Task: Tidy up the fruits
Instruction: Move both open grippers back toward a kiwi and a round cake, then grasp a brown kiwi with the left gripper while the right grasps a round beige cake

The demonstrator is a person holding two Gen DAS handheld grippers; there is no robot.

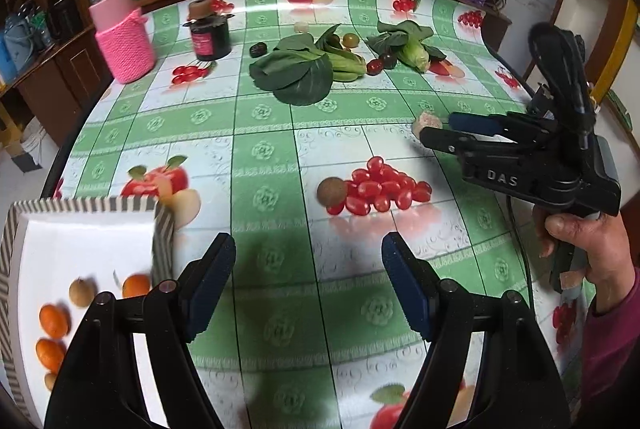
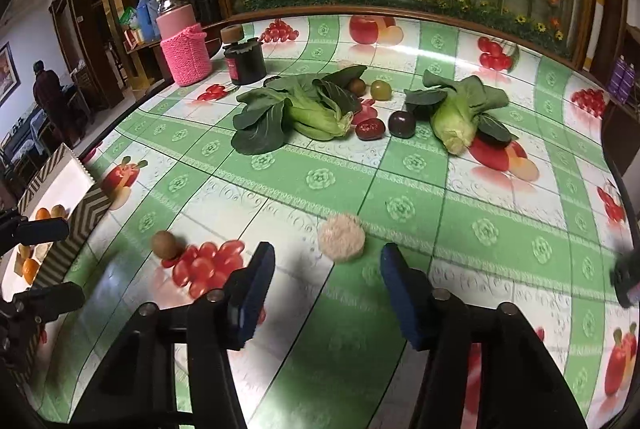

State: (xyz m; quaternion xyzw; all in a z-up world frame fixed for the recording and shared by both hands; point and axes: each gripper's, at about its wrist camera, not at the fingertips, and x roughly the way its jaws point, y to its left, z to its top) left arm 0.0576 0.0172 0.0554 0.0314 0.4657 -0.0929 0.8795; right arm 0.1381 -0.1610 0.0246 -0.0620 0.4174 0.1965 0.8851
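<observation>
A striped-rimmed white tray [image 1: 160, 229] sits at the table's left edge, holding small oranges [image 1: 54, 321] and a brown fruit [image 1: 82, 292]. The left gripper [image 1: 308, 269] hangs wide open and empty over bare green-checked tablecloth [image 1: 264, 117]. A round brown fruit [image 2: 164, 245] lies beside printed tomatoes. The right gripper [image 2: 326, 283], partly open, holds nothing; a pale rough-skinned round fruit [image 2: 342, 237] lies just ahead.

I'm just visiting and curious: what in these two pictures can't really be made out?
- White tray with striped rim: left wrist view, the left gripper and the frame edge cover part of its fruit.
- Dark jar's pink label: both views, text too small.
- Round pale beige lump: right wrist view, blurred; what it is stays unclear.
- Right gripper: left wrist view, whether it touches the lump is unclear.
</observation>
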